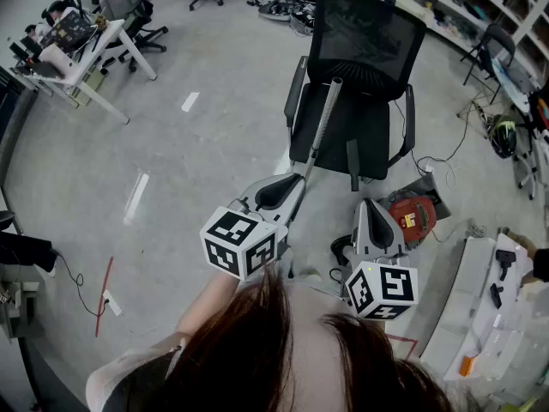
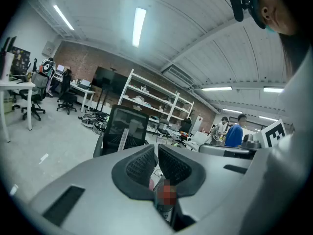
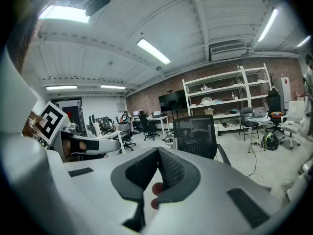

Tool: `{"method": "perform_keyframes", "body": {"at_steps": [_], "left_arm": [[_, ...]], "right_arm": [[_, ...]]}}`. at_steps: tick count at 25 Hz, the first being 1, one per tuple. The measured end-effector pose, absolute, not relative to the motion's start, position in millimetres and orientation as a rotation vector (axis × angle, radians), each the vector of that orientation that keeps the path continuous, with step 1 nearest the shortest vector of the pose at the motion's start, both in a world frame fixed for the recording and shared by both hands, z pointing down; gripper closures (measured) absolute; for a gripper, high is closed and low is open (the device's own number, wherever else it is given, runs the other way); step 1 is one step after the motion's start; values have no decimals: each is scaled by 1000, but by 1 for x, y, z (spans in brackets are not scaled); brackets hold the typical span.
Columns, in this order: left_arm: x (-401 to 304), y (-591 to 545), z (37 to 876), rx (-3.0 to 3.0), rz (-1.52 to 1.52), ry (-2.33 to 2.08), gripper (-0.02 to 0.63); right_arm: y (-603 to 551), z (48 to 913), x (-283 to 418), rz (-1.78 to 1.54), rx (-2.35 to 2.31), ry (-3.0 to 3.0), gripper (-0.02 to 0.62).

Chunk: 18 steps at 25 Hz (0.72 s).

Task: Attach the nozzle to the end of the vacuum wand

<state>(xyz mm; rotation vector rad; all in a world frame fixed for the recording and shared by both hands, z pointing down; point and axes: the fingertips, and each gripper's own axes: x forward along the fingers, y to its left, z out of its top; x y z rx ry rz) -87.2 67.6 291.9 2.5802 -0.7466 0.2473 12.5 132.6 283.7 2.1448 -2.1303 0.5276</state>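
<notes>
Both my grippers, left gripper [image 1: 294, 183] and right gripper [image 1: 367, 206], have their ribbed black pads pressed together with nothing between them. Ahead of them, the slim silver vacuum wand [image 1: 322, 125] leans tilted against the black mesh office chair [image 1: 364, 33].

Silver wand [image 1: 322, 127], perhaps aslant against chair [image 1: 367, 37]

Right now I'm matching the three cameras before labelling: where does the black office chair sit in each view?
Head view: black office chair at upper centre, facing the person.
Left gripper view: chair left of centre, just above the jaws.
Right gripper view: chair near centre, slightly right, above the jaws.
Shared landmark: white shelving behind the chair.
</notes>
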Motion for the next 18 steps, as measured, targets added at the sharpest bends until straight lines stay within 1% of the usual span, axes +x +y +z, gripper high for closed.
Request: {"method": "perform_keyframes", "body": {"at_steps": [9,18], "left_arm": [[-95,36,305,2586,293,-695,569],[-114,-14,314,2615,327,-597,569]], "right_arm": [[107,285,7,549,2232,-2109,571],[63,290,-13,564,2321,-2036,571]]}}
